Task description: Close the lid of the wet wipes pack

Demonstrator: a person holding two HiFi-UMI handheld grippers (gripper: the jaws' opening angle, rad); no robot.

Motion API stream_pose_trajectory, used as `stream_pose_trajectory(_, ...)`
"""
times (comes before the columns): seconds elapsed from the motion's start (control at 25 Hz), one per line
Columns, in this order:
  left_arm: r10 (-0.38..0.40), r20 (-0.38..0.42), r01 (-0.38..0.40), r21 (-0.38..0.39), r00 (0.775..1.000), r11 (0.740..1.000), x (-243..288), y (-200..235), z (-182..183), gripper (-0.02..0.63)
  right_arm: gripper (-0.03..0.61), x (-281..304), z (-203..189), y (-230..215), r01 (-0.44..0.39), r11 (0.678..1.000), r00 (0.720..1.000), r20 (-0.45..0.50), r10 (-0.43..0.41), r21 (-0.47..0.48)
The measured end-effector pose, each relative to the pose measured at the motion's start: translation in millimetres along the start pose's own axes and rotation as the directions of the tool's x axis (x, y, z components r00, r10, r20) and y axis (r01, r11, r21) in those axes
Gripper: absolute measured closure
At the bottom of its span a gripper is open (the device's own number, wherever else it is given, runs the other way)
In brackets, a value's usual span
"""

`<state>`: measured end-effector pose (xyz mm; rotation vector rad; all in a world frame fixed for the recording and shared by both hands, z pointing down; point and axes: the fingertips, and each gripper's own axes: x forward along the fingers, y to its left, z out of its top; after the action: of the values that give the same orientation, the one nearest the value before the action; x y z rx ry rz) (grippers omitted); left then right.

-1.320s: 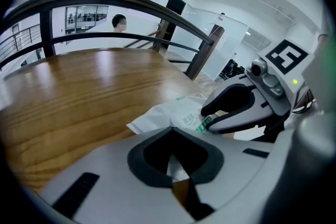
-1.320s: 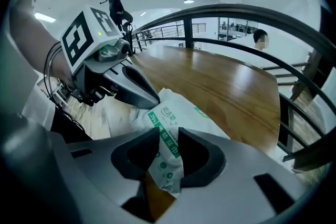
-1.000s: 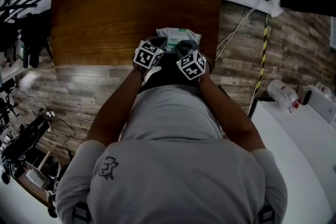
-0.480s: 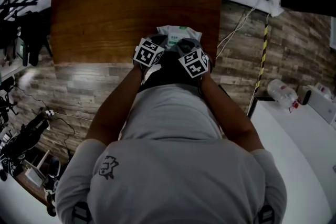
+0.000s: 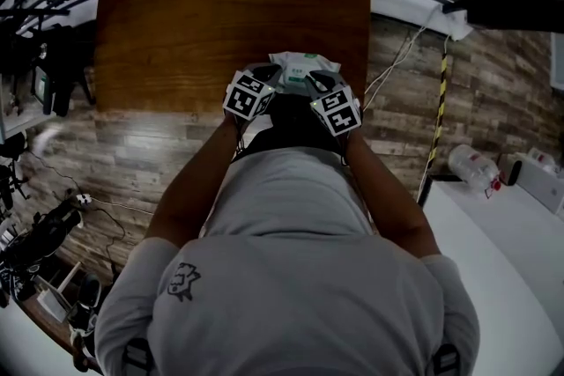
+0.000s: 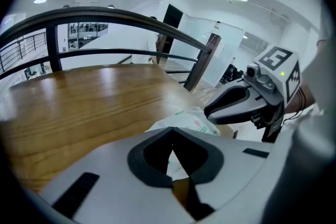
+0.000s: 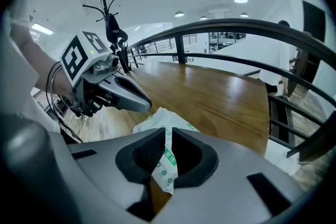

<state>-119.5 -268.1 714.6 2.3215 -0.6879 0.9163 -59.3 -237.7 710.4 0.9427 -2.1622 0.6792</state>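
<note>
The white and green wet wipes pack point(image 5: 304, 64) lies at the near edge of the brown wooden table point(image 5: 220, 13). Its lid is hidden from me. My left gripper point(image 5: 267, 77) holds the pack's near left edge. In the left gripper view its jaws point(image 6: 172, 140) meet on a white strip of the pack point(image 6: 189, 119). My right gripper point(image 5: 315, 84) is at the near right edge. Its jaws point(image 7: 167, 145) are closing, and the pack's printed film point(image 7: 167, 162) is pinched between the pads. Each gripper sees the other close beside it.
A white counter point(image 5: 502, 260) with a plastic bottle point(image 5: 471, 161) stands at the right. Cables point(image 5: 401, 44) and a yellow-black striped post point(image 5: 439, 101) run down past the table's right side. Dark gear point(image 5: 44, 66) hangs at the left. A curved rail point(image 7: 252, 26) rings the table.
Both grippers have risen a little at the pack's near edge. The right gripper's marker cube has rolled and shifted to the right. The pack's near edge looks lifted with them.
</note>
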Motion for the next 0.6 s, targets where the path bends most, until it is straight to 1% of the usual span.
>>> stream_pose_trajectory(0.16,-0.001,0.046,0.0,0.024,0.999,1.0,-17.2,-4.3,16.5,0.604,0.535,-9.9,12.2,-1.8,0.021,1.0,0.999,0.045,-0.021,-0.004)
stream_pose_trajectory(0.32,0.003,0.07,-0.007,0.051,0.998,0.999,-29.2,-6.4,30.3,0.604,0.54,-27.4,30.3,-2.1,0.024,1.0,0.995,0.094,-0.024,0.002)
stream_pose_trajectory(0.6,0.008,0.159,-0.019,0.073,0.987,0.997,-66.3,-9.8,55.2,0.604,0.543,-64.9,74.0,2.5,0.046,0.999,0.972,0.23,-0.042,-0.011)
